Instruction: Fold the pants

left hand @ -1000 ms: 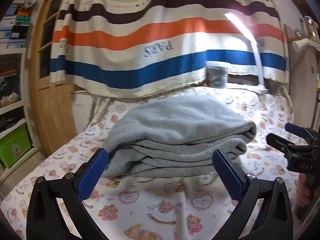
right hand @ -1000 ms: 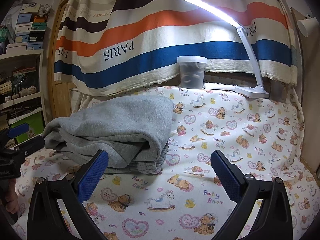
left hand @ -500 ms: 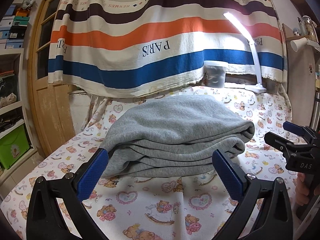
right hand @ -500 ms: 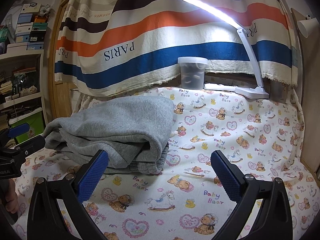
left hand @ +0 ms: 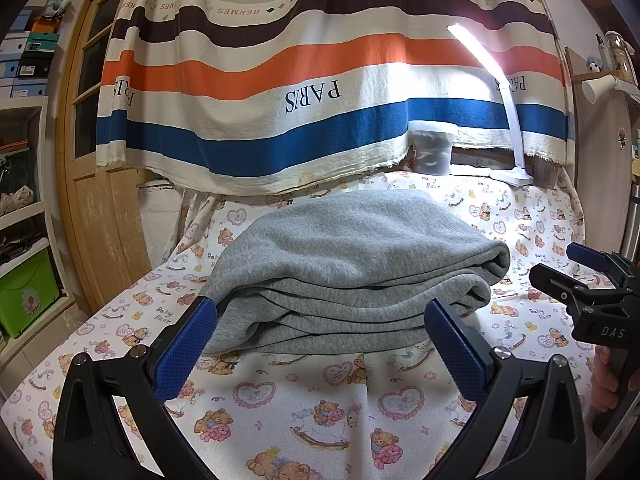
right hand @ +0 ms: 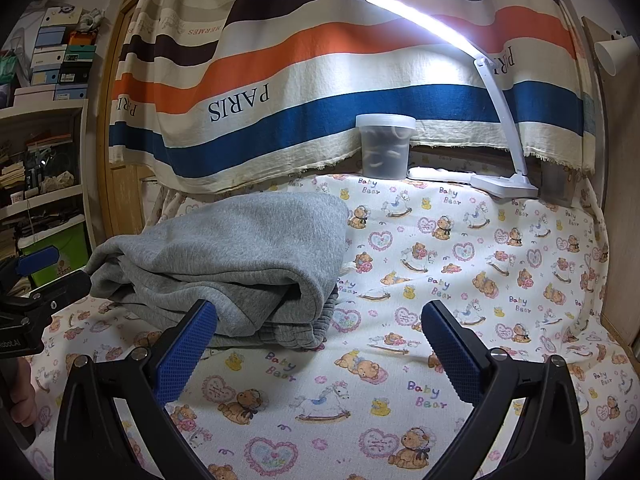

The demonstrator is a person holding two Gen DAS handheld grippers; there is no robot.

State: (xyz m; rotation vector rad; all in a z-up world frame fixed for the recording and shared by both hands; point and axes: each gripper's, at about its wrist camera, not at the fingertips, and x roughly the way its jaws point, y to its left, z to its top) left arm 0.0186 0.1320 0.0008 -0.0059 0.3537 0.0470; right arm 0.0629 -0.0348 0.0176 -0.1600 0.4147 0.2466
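The grey pants [left hand: 352,272] lie folded into a thick stack of layers on the teddy-bear sheet [left hand: 320,408]. My left gripper [left hand: 320,344] is open just in front of the stack's near edge, nothing between its blue pads. In the right wrist view the same pants [right hand: 236,260] sit left of centre, ribbed cuffs showing at the bottom. My right gripper [right hand: 320,344] is open over bare sheet to the right of the stack, holding nothing. Each view shows the other gripper at its edge: the right one [left hand: 592,292], the left one [right hand: 36,284].
A striped cloth [right hand: 320,80] hangs behind the bed. A lit white desk lamp [right hand: 496,136] and a lidded plastic tub [right hand: 386,146] stand at the back. Shelves with boxes and a green bin [left hand: 24,296] fill the left side. A person's hand [left hand: 612,372] holds the right gripper.
Both grippers have drawn back slightly and tilted upward, so the pants sit a little lower in the views. The pants have not moved and both grippers stay open.
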